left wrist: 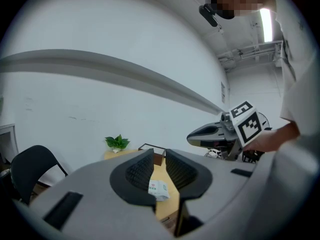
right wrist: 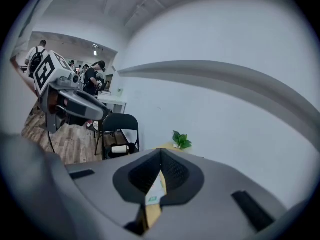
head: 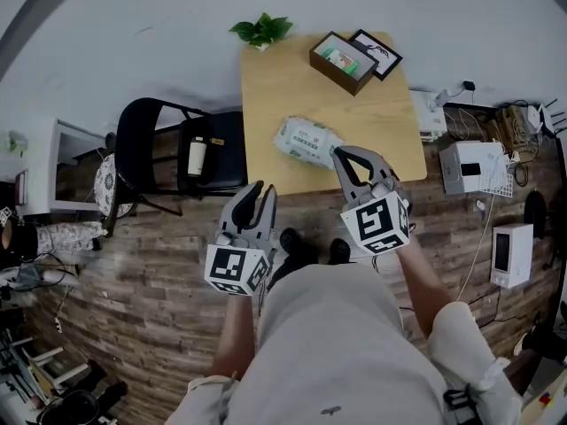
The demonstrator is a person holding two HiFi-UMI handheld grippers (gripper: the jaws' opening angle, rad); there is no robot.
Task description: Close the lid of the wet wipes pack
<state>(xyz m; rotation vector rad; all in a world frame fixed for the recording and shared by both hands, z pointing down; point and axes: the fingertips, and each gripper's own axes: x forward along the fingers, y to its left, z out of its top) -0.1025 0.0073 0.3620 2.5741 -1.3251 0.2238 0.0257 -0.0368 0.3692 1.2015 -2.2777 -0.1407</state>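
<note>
The wet wipes pack point(head: 306, 140), white with green print, lies on the near half of the wooden table point(head: 275, 87); whether its lid is up cannot be told. My right gripper point(head: 339, 152) hangs over the table's near edge just right of the pack, jaws shut and empty. My left gripper point(head: 263, 187) is lower left, off the table over the floor, its jaws a narrow gap apart with nothing between them. In the left gripper view the pack point(left wrist: 160, 190) shows through my left gripper point(left wrist: 159, 151). In the right gripper view the pack point(right wrist: 156, 191) sits behind my right gripper point(right wrist: 161, 150).
A potted plant point(head: 262, 30) and two picture frames point(head: 344, 60) stand at the table's far end. A black chair point(head: 155, 149) with a bottle point(head: 197, 156) stands left of the table. White boxes point(head: 474, 166) and cables lie on the floor at right.
</note>
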